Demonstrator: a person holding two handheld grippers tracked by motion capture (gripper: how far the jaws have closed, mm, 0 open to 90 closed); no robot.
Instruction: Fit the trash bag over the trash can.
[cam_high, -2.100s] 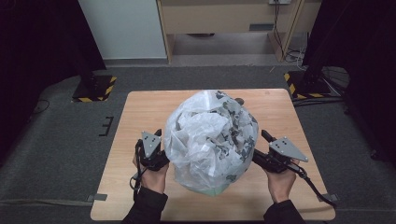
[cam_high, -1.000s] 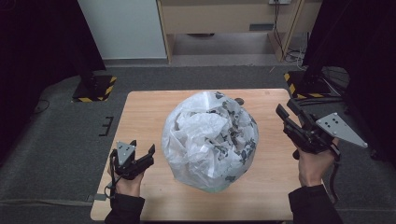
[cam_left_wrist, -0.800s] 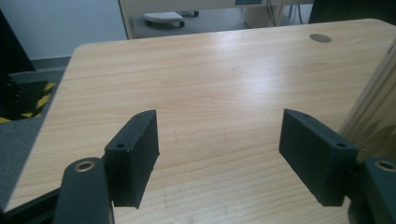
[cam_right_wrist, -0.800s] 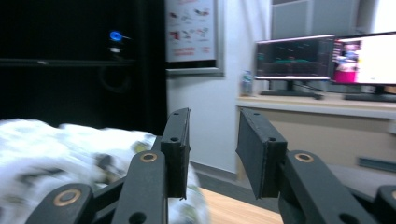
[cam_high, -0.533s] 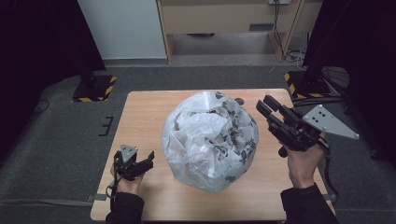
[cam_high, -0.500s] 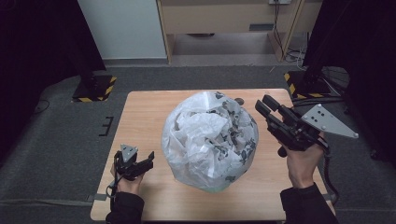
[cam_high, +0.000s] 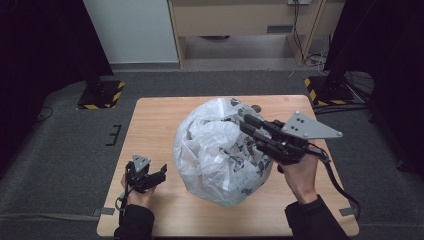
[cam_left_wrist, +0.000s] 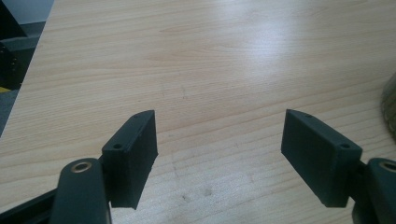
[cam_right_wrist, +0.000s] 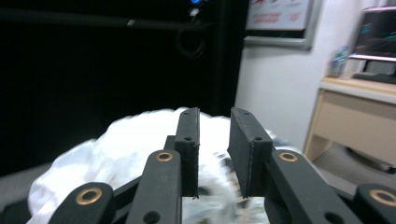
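Wooden table (cam_high: 150, 125) w/ bulging white plastic bag (cam_high: 220, 150) at centre: left claw (cam_high: 150, 175) rested wide apart nr. front-left edge, right claw (cam_high: 252, 127) held narrowly parted above bag's top, where loose film is best pinched.

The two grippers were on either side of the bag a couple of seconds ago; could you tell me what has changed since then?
Both let go. The left gripper drew back to the table's near left corner, jaws wide open. The right gripper lifted away to the right, then swung back over the top of the plastic bag, jaws narrowly apart. The bag has stayed in place.
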